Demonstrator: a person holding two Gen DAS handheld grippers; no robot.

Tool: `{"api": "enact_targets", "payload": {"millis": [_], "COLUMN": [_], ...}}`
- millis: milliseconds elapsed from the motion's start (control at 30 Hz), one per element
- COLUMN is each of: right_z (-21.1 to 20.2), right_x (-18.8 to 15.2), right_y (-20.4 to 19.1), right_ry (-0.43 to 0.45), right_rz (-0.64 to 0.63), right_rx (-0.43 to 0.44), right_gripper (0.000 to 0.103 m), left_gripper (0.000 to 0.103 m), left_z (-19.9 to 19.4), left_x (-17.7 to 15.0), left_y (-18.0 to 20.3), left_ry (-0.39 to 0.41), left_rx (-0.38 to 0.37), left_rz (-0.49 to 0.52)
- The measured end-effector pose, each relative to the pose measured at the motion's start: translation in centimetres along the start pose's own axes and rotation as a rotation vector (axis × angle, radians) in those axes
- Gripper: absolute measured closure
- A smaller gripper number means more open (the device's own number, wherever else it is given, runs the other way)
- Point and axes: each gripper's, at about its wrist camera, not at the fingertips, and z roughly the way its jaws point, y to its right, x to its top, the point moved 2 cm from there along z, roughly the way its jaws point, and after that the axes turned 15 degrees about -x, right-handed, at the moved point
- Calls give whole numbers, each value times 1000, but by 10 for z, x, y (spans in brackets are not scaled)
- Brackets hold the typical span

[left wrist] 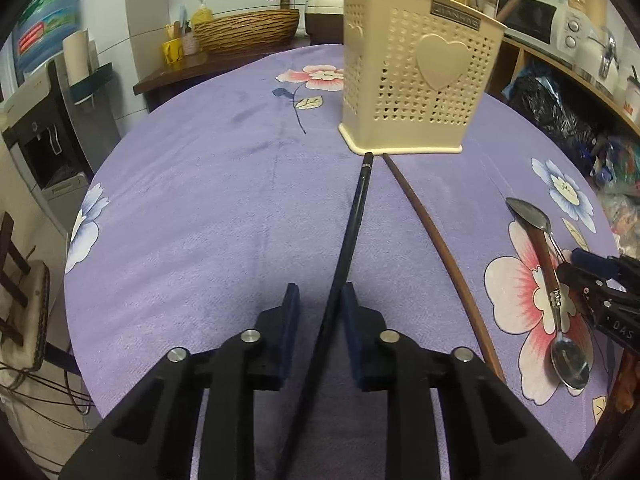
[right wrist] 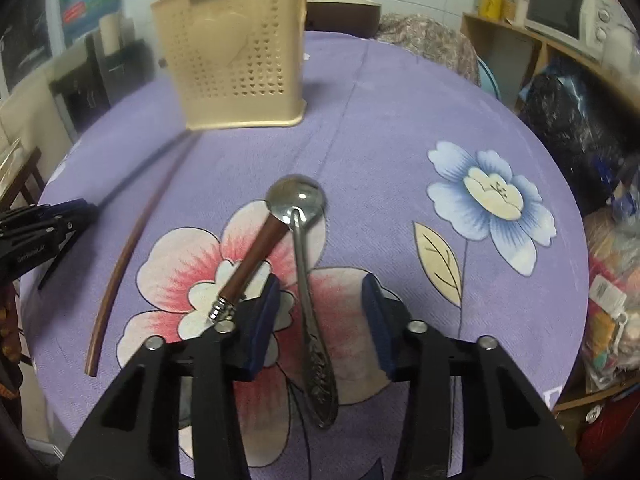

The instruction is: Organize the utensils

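Note:
A black chopstick (left wrist: 356,216) lies on the purple floral cloth and runs between the pads of my left gripper (left wrist: 320,300). It lies close to the right pad, with a gap to the left pad, so the gripper is open. A brown chopstick (left wrist: 432,240) lies beside it. Both tips point at the cream perforated utensil holder (left wrist: 420,80). My right gripper (right wrist: 320,312) is open and straddles the handle of a silver spoon (right wrist: 306,280) without touching it. A brown-handled spoon (right wrist: 252,260) crosses it, its bowl hidden under my left finger.
The round table's cloth (left wrist: 200,200) drops off at the left and near edges. A wicker basket (left wrist: 248,30) and a dark sideboard stand behind the table. Shelves with a microwave (right wrist: 556,10) and black bags (right wrist: 568,120) crowd the right side.

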Motion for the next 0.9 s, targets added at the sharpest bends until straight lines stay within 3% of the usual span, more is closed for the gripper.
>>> {"api": "enact_targets", "payload": {"millis": [67, 100, 300, 433, 500, 533, 567, 600, 633, 733, 900], "right_z": [3, 5, 20, 20, 18, 16, 15, 14, 13, 13, 26], "right_x": [2, 4, 10, 7, 6, 5, 5, 5, 5, 12, 32], "right_y": [-4, -6, 31, 41, 40, 40, 41, 44, 45, 46, 44], "right_ry": [10, 15, 2, -10, -7, -6, -5, 1, 5, 3, -20], "right_rz": [-16, -17, 137, 116, 87, 83, 89, 103, 112, 99, 57], "right_rx": [-14, -14, -105, -97, -104, -104, -94, -84, -73, -50, -47], "right_gripper": [92, 95, 96, 96, 88, 70, 43, 35, 35, 35, 35], "left_gripper": [86, 86, 88, 88, 85, 79, 76, 68, 63, 58, 58], "left_z": [-1, -1, -3, -4, -4, -4, -3, 0, 2, 12, 30], "left_x": [0, 0, 0, -1, -1, -1, 0, 1, 3, 12, 41], "left_y": [-1, -2, -7, -8, -6, -4, -2, 1, 4, 6, -7], "left_ry": [3, 5, 14, 11, 11, 8, 1, -13, -26, -59, -142], "left_rx": [2, 2, -11, -6, -13, -15, -16, -18, -16, 1, -37], "left_rz": [-5, -7, -29, -30, -35, -27, -14, 8, 26, 86, 91]}}
